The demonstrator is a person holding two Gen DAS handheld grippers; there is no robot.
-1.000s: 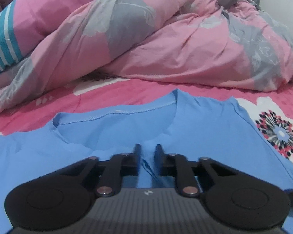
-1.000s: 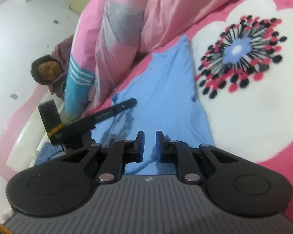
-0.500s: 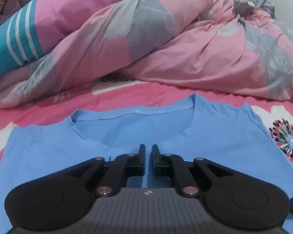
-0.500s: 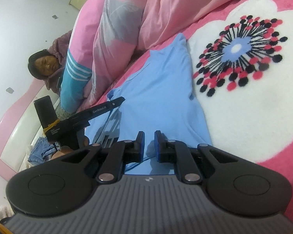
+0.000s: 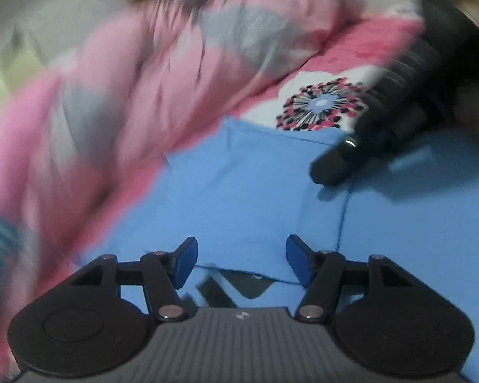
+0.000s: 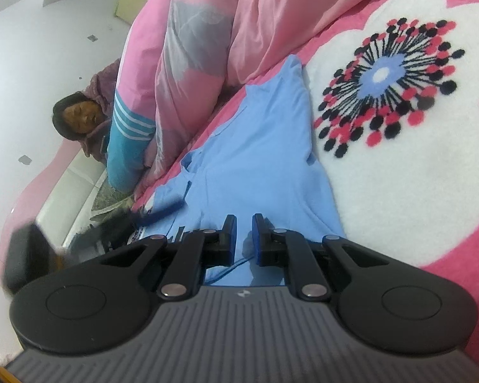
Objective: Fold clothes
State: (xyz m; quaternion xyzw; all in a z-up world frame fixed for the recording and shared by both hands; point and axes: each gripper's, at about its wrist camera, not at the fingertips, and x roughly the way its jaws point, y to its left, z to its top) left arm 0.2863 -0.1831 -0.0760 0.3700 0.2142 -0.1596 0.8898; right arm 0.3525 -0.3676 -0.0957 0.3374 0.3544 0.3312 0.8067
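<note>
Blue T-shirt (image 6: 265, 159), flat on floral bedspread (image 6: 431, 191). Left gripper (image 5: 241, 263): jaws opening, fabric released (a second ago pinched). Right gripper (image 6: 243, 236): unchanged, clamped on hem. One fold apparently laid.

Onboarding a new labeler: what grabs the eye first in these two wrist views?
The light blue T-shirt spread flat on the pink bedspread, beside its big white flower print with a red and black burst. Behind it, a rumpled pink and grey duvet is heaped along the far side. Up close, the left tool is opening over the shirt with nothing between its pads, while the right tool is pinched on the fabric.
</note>
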